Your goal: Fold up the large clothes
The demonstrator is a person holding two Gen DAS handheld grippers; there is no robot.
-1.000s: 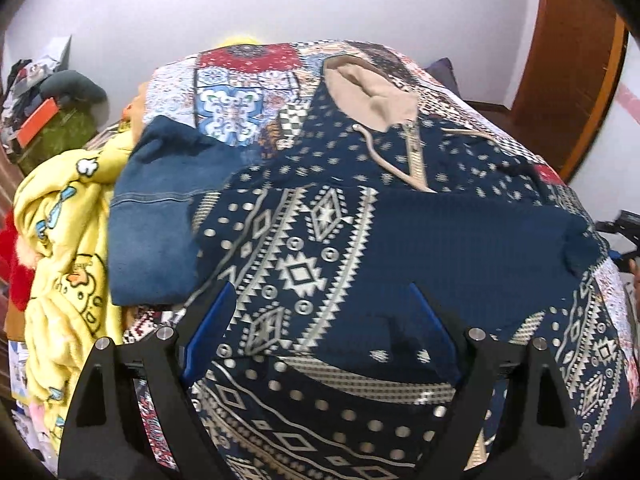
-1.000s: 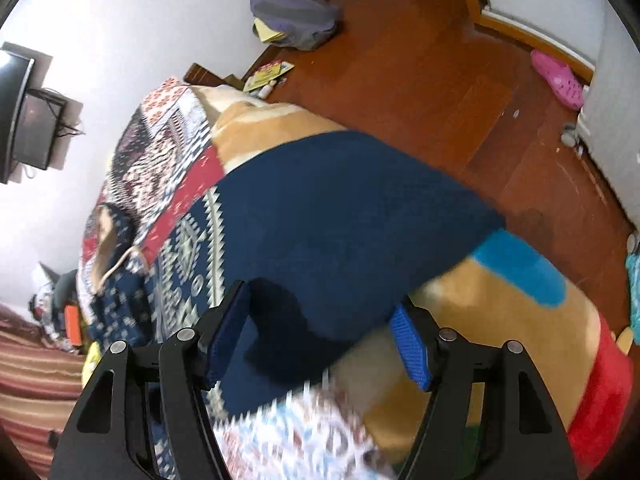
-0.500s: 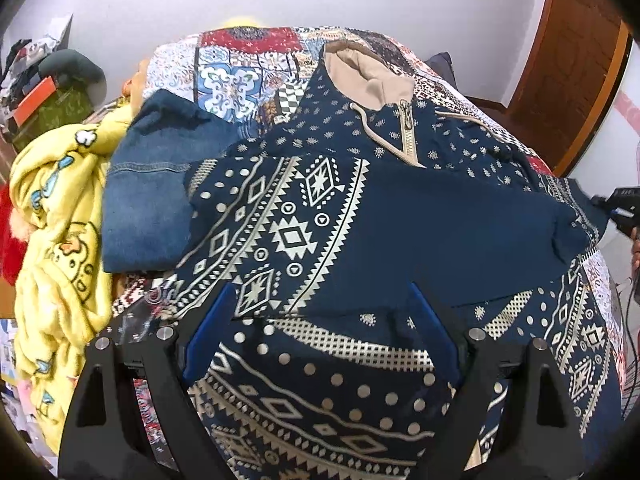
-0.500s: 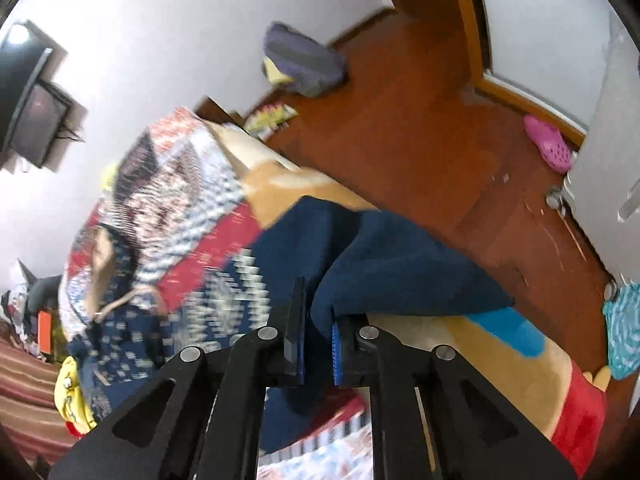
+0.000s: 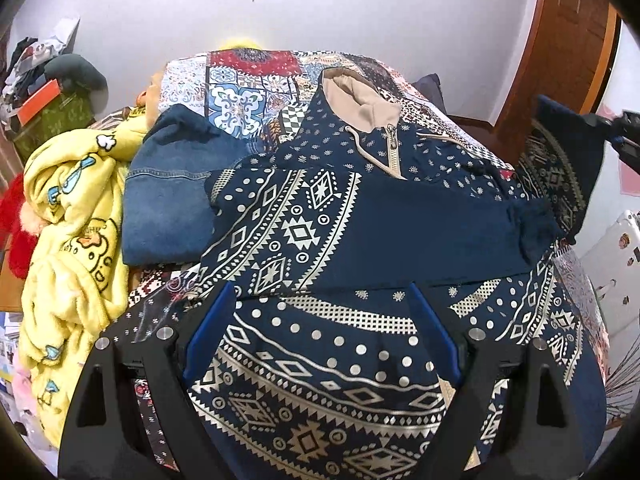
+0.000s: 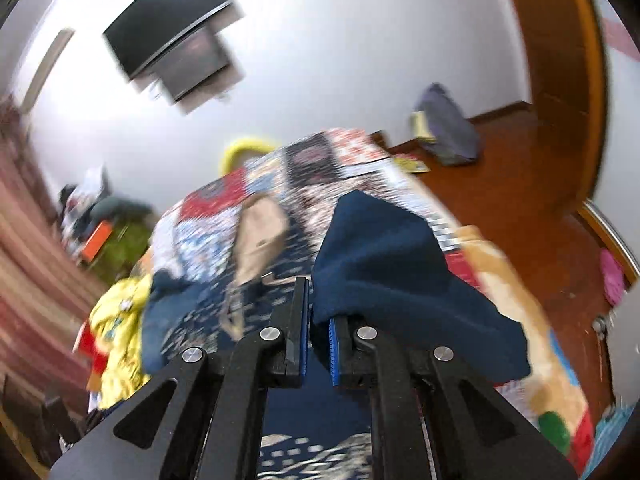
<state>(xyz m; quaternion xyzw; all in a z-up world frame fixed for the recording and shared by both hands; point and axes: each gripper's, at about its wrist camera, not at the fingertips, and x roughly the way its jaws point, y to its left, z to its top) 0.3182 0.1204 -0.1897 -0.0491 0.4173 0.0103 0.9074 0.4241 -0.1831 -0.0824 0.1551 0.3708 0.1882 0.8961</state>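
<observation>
A navy hoodie (image 5: 360, 216) with a cream geometric pattern and a beige-lined hood (image 5: 360, 100) lies spread on the bed, one sleeve folded across its chest. My left gripper (image 5: 316, 320) hovers open over the hoodie's lower body, nothing between its fingers. My right gripper (image 6: 318, 312) is shut on the cuff of the other sleeve (image 6: 384, 264) and holds it lifted above the bed. In the left wrist view that raised sleeve (image 5: 560, 164) hangs from the right gripper (image 5: 612, 128) at the right edge.
A folded denim garment (image 5: 168, 200) lies left of the hoodie on the patchwork bedspread (image 5: 240, 92). A yellow fleece blanket (image 5: 68, 240) is heaped along the bed's left side. A wooden door (image 5: 568, 52), wooden floor (image 6: 520, 184) and a purple bag (image 6: 448, 132) are at right.
My right gripper closed on the sleeve cuff, then rose and rolled, lifting the sleeve off the bed. My left gripper drew back slightly, staying open.
</observation>
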